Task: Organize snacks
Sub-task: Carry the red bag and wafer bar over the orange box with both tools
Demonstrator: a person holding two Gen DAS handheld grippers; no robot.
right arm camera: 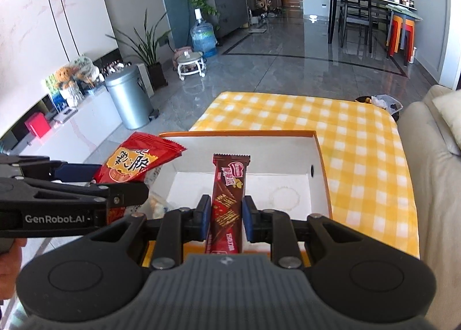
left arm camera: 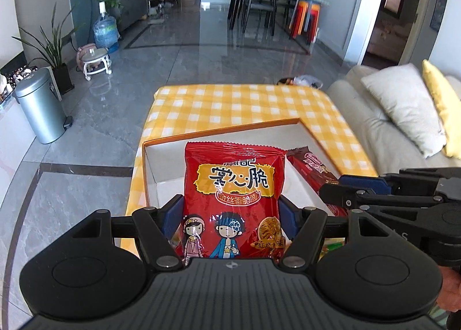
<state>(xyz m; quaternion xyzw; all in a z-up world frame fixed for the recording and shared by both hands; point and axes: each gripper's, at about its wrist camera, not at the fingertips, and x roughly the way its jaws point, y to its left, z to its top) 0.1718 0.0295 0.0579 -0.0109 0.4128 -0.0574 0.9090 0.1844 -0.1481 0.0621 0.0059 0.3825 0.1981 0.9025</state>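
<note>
snacks (left arm camera: 230,194) above checked tablecloth (left arm camera: 239,108)

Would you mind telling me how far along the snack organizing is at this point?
Nothing looks put away yet: the visible floor of the white box is bare. In hand: the left gripper holds a red noodle snack bag, and the right gripper holds a brown wafer bar, both above the box. Left to do: set both inside. More wrappers show below the grippers, too hidden to count.
</note>
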